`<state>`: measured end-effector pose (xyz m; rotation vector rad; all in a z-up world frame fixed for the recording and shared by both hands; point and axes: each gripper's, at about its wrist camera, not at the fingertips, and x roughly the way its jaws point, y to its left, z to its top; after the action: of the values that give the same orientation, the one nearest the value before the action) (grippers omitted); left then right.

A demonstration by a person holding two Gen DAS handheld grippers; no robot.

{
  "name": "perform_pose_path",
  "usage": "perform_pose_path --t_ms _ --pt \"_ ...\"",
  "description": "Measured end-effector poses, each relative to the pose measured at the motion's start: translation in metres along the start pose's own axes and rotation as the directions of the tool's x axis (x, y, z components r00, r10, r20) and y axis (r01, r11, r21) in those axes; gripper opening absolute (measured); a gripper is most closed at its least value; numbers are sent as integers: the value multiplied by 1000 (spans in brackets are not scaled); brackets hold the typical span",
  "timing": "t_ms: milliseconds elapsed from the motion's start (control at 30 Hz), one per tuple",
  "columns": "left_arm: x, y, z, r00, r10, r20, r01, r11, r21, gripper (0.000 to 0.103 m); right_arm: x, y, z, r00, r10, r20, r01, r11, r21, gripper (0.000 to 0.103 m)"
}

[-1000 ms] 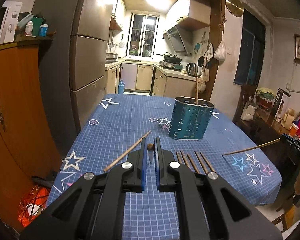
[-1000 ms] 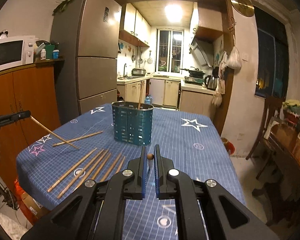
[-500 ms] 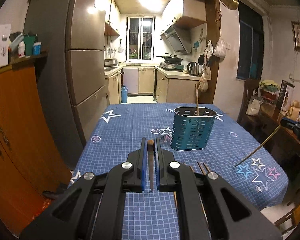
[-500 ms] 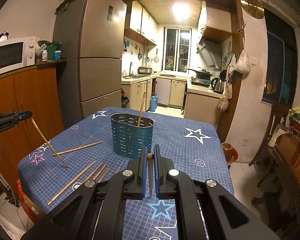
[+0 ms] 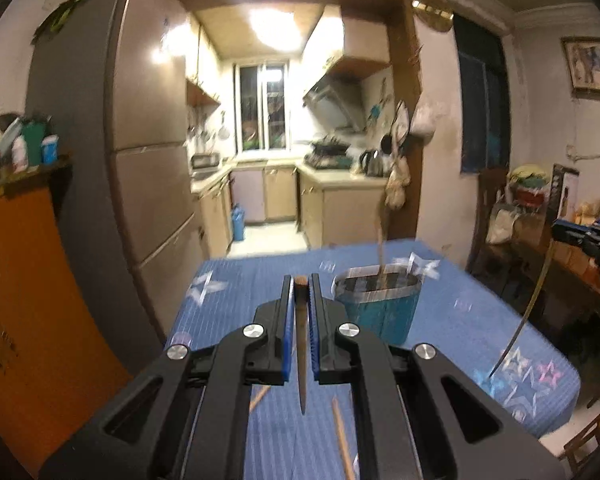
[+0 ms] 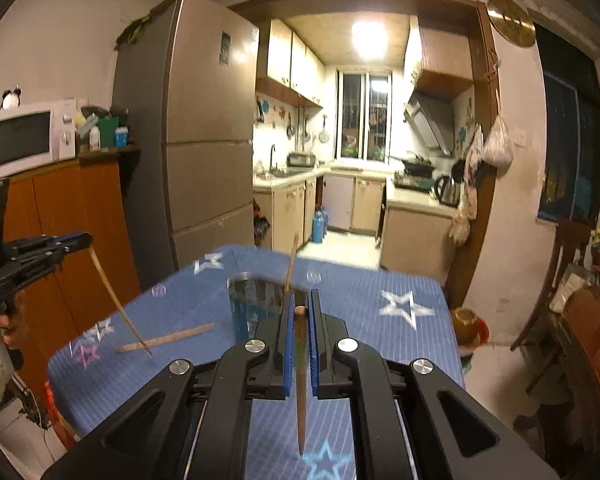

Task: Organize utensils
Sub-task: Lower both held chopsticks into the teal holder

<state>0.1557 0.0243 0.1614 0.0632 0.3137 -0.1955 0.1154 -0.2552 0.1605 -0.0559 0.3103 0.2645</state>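
Hanging above the left side of the table (image 6: 356, 292), the left claw (image 5: 300, 280) is clenched on a wooden chopstick (image 5: 300, 344), whose butt sits between the blue pads (image 5: 287, 332) while its thin tip points down toward the blue star-patterned cloth. In the right wrist view that same claw (image 6: 85, 240) shows at the far left edge, with its chopstick (image 6: 118, 304) slanting down, the tip low over the cloth near a loose chopstick (image 6: 168, 338) that lies flat on the table. Two more loose sticks (image 5: 342, 436) lie on the cloth under the left claw's frame.

Toward the middle of the table stands the teal perforated utensil holder (image 5: 378, 308), upright, with one chopstick (image 5: 381, 248) already standing in it and leaning slightly. The holder (image 6: 254, 300) sits just beyond the fingertips in the right wrist view, partly hidden by them.

Further right, the right claw (image 6: 300, 304) is likewise clenched on a chopstick (image 6: 300, 380), held the same way: butt between the pads, tip hanging down over a light blue star on the cloth. From the left wrist view this claw (image 5: 560, 230) enters at the right edge, its chopstick (image 5: 530, 312) curving down with the tip above the cluster of stars at the table's right corner
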Motion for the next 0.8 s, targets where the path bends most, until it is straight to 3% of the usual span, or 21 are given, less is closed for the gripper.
perform_pose_path --t_ms 267,400,600,800 --pt "36 -23 79 986 -74 149 72 997 16 5 27 -12 76 994 9 106 -13 999 42 8" --pt "57 -36 96 977 -98 187 98 995 11 5 47 -16 98 989 4 147 -14 998 69 8" --pt "92 -50 102 973 -115 200 115 993 10 5 74 -14 117 976 -19 219 2 997 76 8" --pt "123 -51 82 981 -125 151 124 992 13 5 123 -20 107 979 -57 194 35 993 114 8"
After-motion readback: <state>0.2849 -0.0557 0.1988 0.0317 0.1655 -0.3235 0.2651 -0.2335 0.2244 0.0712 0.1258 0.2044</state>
